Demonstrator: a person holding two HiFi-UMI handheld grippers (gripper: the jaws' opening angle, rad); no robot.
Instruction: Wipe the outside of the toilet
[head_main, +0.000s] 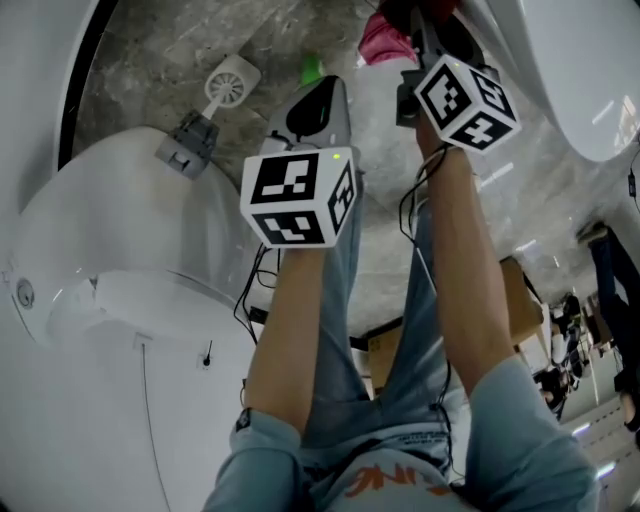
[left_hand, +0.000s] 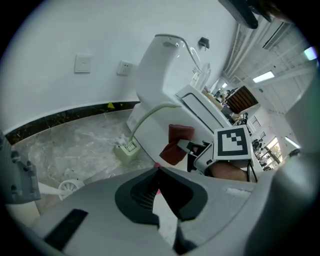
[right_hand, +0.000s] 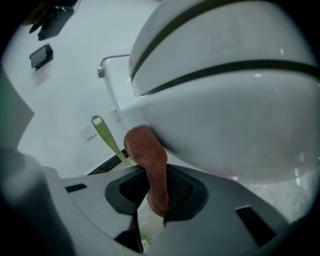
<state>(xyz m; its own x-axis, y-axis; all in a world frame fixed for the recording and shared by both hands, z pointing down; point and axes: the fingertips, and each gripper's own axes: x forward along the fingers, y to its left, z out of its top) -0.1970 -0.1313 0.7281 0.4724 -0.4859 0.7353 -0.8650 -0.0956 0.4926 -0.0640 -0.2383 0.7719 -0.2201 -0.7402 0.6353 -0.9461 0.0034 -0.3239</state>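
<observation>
White glazed ceramic toilet (right_hand: 225, 100) fills my right gripper view from 12 to 4 o'clock. My right gripper (right_hand: 156, 202) is clenched on a rust-red terry cloth (right_hand: 147, 150) whose rounded end seems to touch the bowl's flank, and the left gripper (left_hand: 160, 172) hangs closed on nothing. With only a narrow fold pinched, a hard drag could tug the cloth free or let bare jaw scrape the glaze. In the left gripper view I judge the toilet's long axis to run from its tall back at 11 o'clock to its front pointing toward 4.
</observation>
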